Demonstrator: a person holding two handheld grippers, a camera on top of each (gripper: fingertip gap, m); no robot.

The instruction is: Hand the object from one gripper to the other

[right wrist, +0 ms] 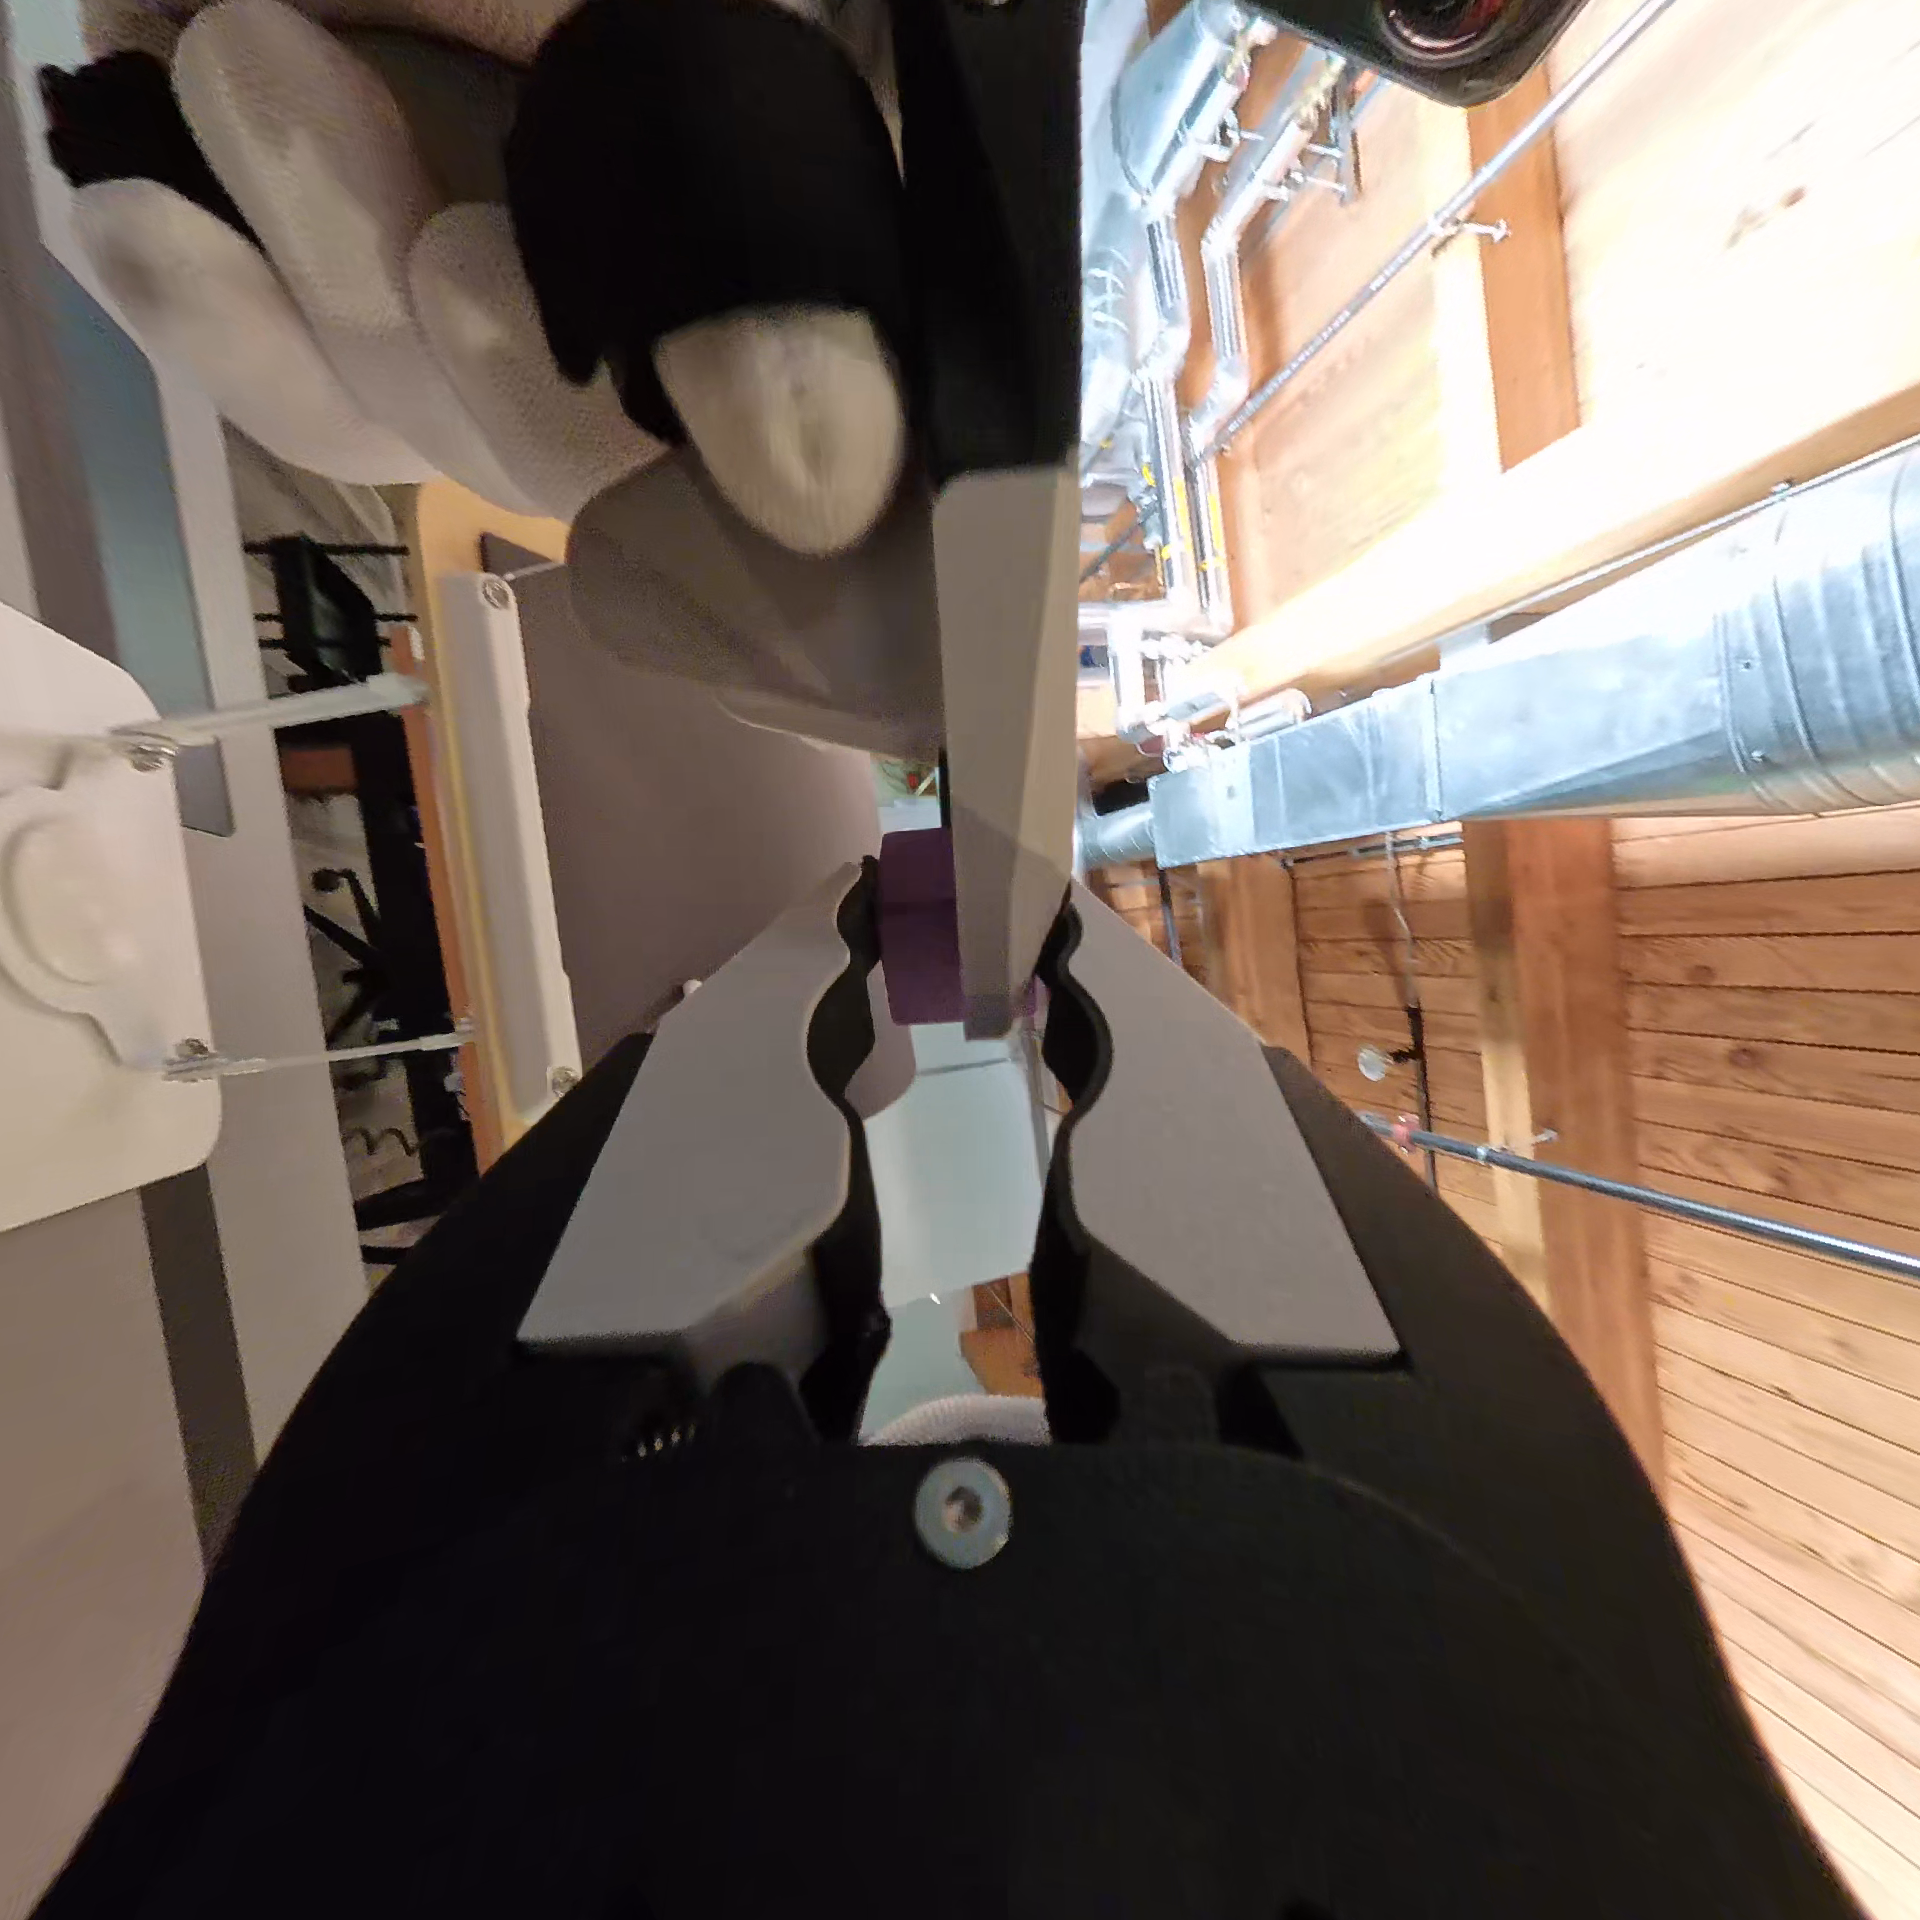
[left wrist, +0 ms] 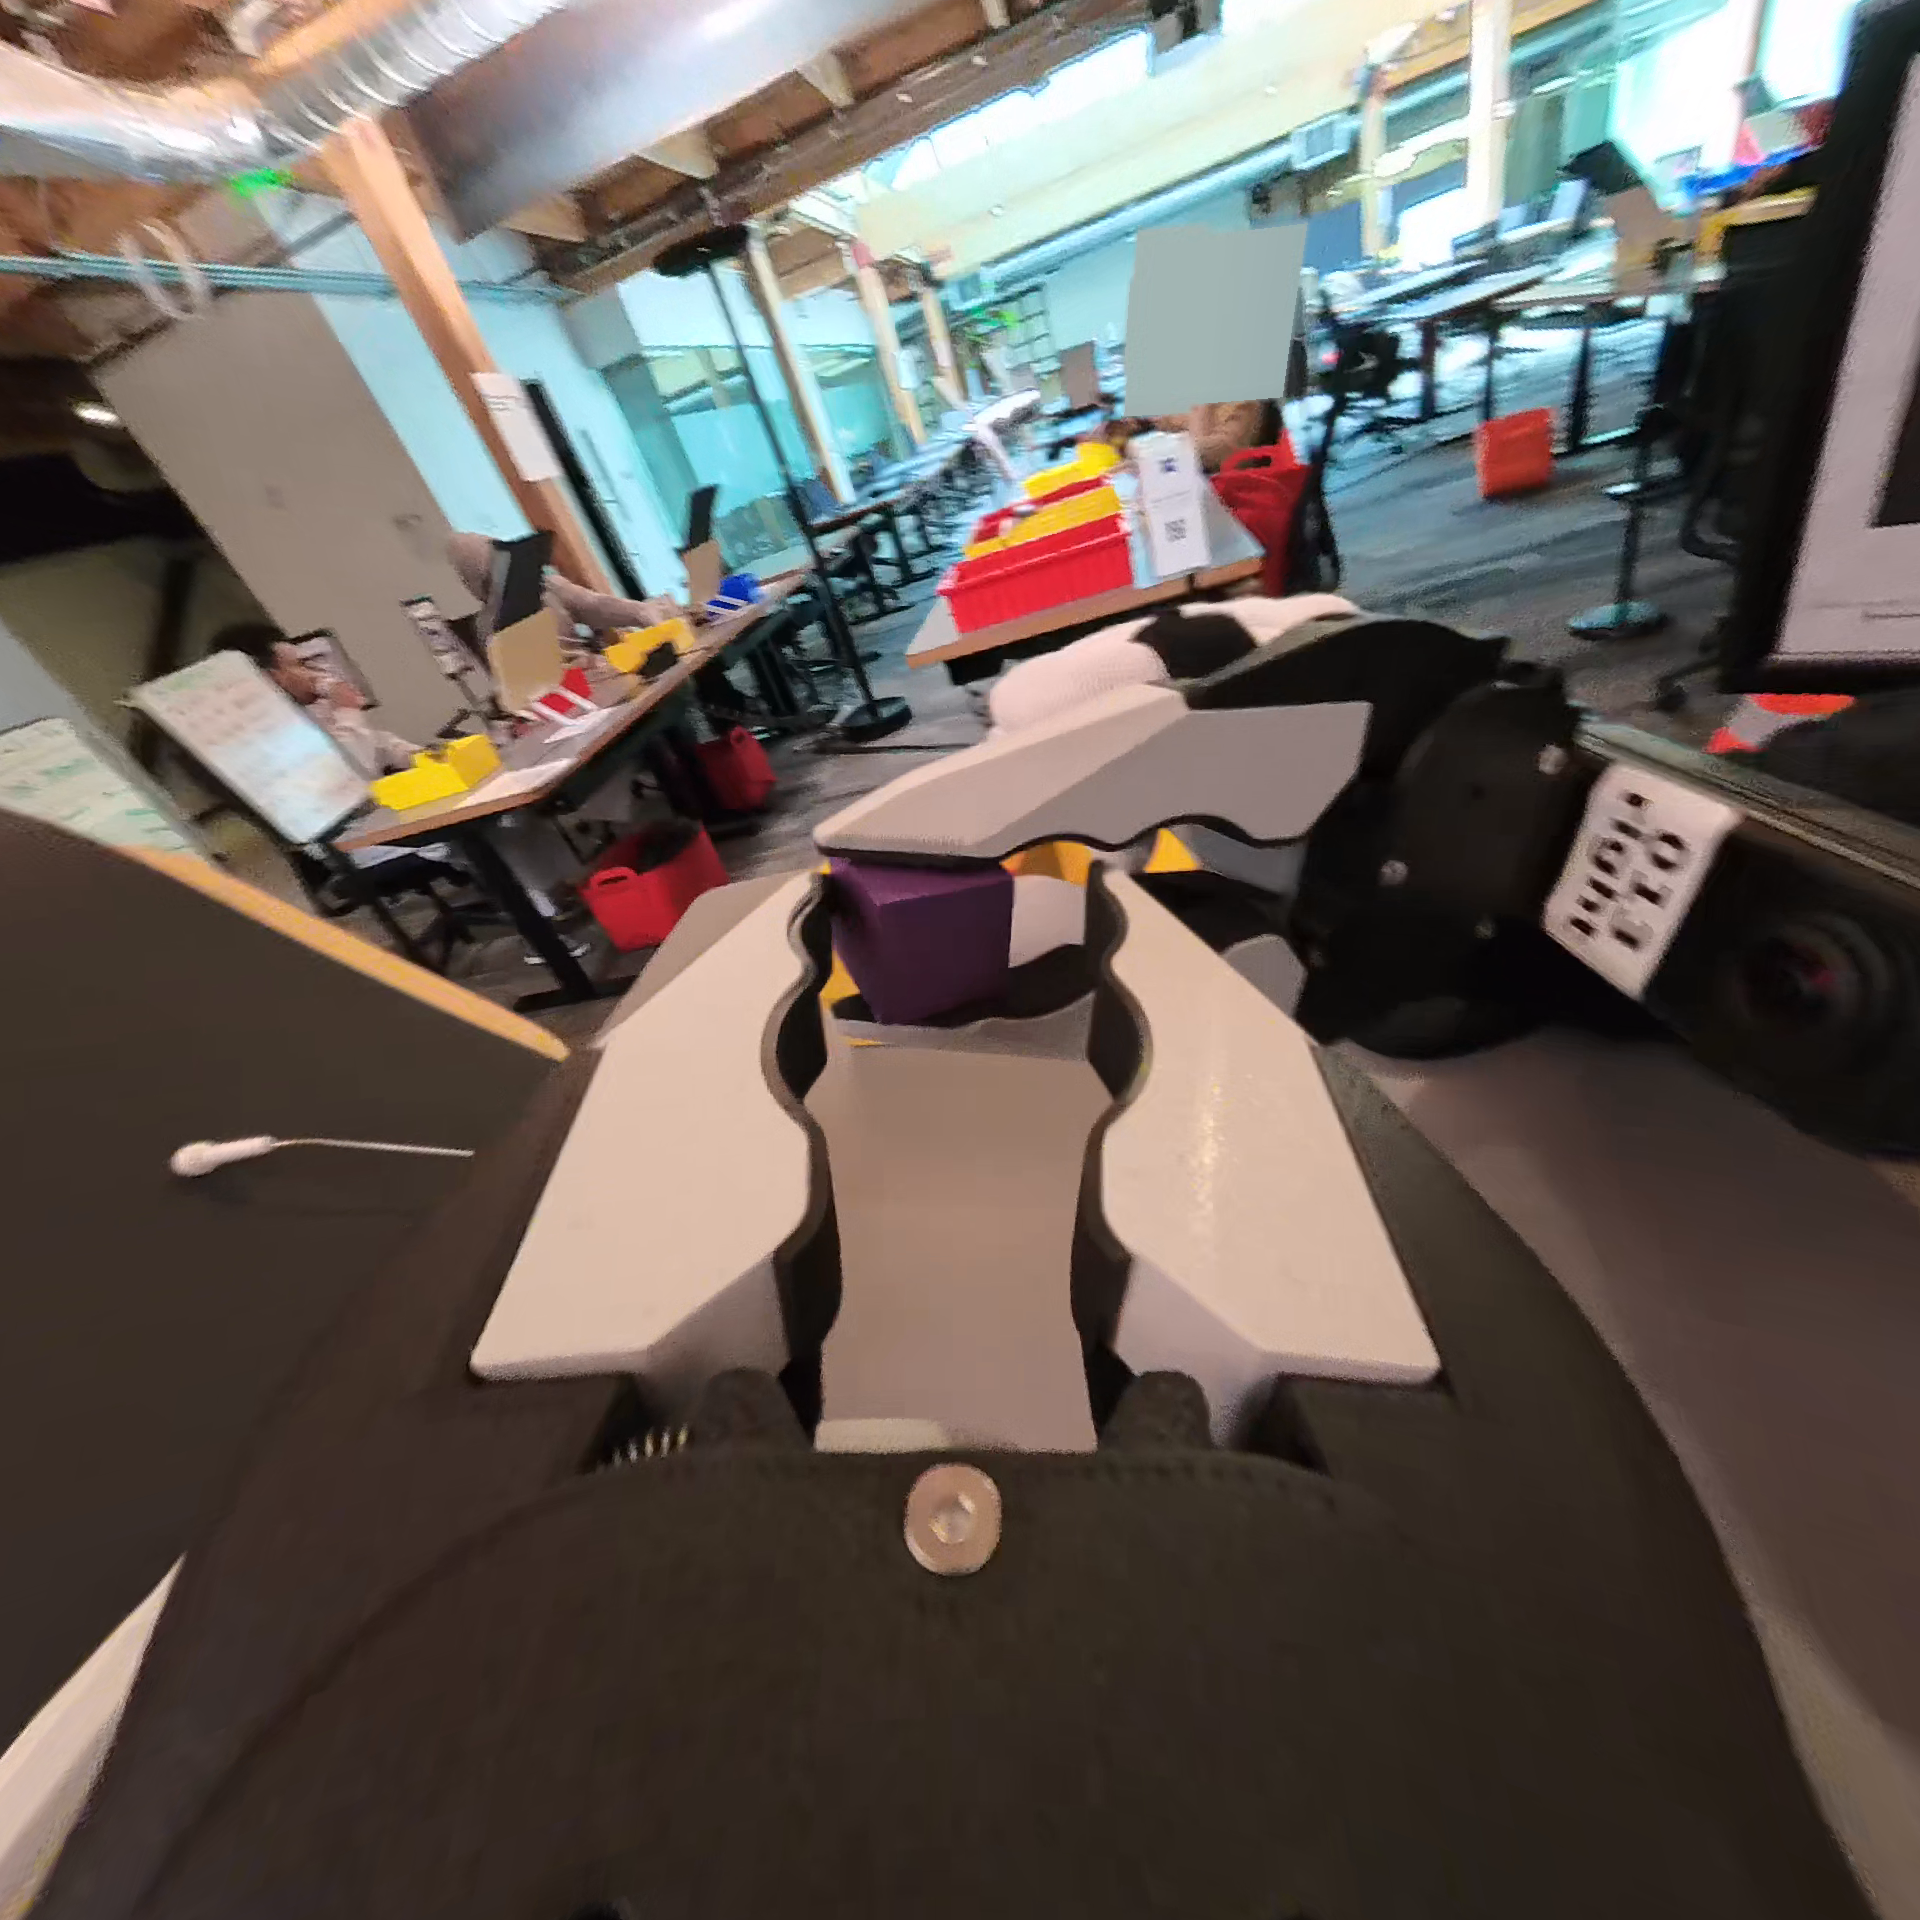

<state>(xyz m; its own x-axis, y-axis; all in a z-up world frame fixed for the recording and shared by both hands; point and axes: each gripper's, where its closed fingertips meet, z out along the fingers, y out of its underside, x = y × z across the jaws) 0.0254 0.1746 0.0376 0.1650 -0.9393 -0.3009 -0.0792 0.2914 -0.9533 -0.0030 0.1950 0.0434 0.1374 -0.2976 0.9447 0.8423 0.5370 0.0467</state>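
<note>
A small purple cube (left wrist: 920,945) is held in the air where the two grippers meet. My left gripper (left wrist: 956,904) is open and straddles the cube; its left finger touches the cube and a gap shows at its right finger. My right gripper (right wrist: 961,914) is shut on the cube (right wrist: 914,935), which sits between its fingertips. In the left wrist view it reaches in from the right, its upper finger (left wrist: 1039,790) flat on the cube's top and the lower finger mostly hidden. In the right wrist view one left finger (right wrist: 1008,779) crosses in front of the cube.
White-gloved hands (right wrist: 416,260) hold the grippers. A dark table with a wood edge (left wrist: 343,966) lies at the left, with a white swab (left wrist: 223,1155) on it. A monitor (left wrist: 1849,364) stands at the right. Farther tables carry red and yellow bins (left wrist: 1039,566).
</note>
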